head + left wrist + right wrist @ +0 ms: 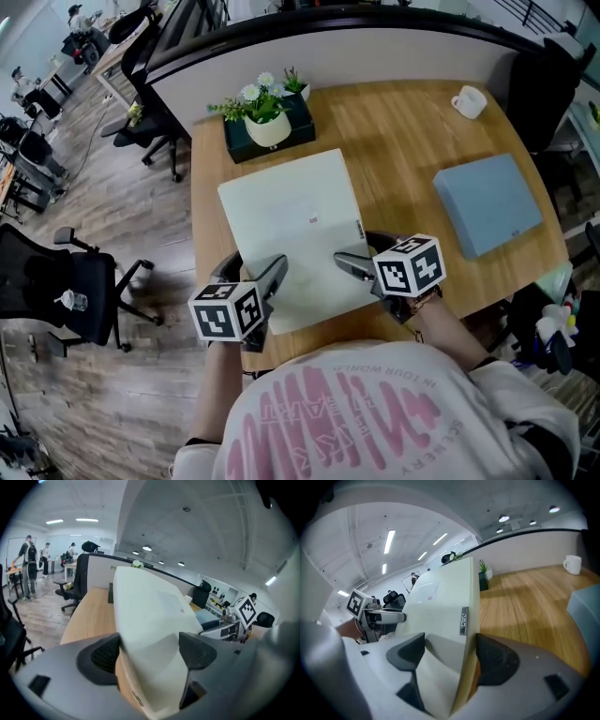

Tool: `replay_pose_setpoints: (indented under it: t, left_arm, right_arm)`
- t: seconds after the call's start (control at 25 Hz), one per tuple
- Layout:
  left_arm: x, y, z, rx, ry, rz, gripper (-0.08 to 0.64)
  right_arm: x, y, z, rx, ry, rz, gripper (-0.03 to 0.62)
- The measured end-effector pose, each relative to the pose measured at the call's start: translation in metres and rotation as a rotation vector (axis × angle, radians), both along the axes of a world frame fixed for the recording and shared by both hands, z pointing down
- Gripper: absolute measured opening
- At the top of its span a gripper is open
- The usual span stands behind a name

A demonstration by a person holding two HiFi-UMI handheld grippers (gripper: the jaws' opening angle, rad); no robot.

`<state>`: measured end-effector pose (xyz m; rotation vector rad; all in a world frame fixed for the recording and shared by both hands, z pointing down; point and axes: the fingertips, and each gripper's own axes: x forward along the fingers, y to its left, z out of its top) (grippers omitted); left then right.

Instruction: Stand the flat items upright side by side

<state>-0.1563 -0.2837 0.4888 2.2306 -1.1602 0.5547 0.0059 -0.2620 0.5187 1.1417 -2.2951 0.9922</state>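
Cream box point(291, 225): a flat file case on the wooden desk point(403, 141). Its near end is gripped at the desk's front edge and seems tipped up, and its far end points toward the potted plant point(267, 117).
Left gripper point(150, 651): clamped across the case's near-left corner, with a pad on each face.
Right gripper point(447, 656): clenched on the near-right corner, just beside the small spine label point(463, 620).
Blue-grey box point(487, 202): lying flat and untouched, well apart to the right, with a white mug point(469, 101) beyond it.
Step in hand: probably raising the cream case onto an edge.
Risk: both grips sit at one end, so the smooth case could pivot or slide out when raised. A swinging far end could strike the plant. Uneven lifting by the two hands would twist the case.
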Motion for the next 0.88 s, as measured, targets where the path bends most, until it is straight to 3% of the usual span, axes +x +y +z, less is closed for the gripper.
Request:
replay_pose_setpoints:
  t: [0.16,0.36,0.72,0.88]
  left_arm:
    - [0.015,-0.005,-0.024,0.114,-0.042,0.027,0.39]
    - [0.024,-0.011,-0.036,0.177,-0.063,0.051,0.391]
    - [0.03,-0.025,-0.057,0.351,-0.048,0.023,0.379]
    - [0.038,-0.035,-0.067,0.375,-0.022,0.025,0.377]
  right_arm:
    - [0.013,-0.006,-0.016,0.084,-0.011,0.014,0.348]
    - [0.02,-0.013,-0.026,0.157,0.006,0.034,0.35]
    - [0.028,-0.031,-0.042,0.297,0.078,0.057,0.351]
    - [0.035,-0.041,-0.046,0.315,0.111,0.067,0.351]
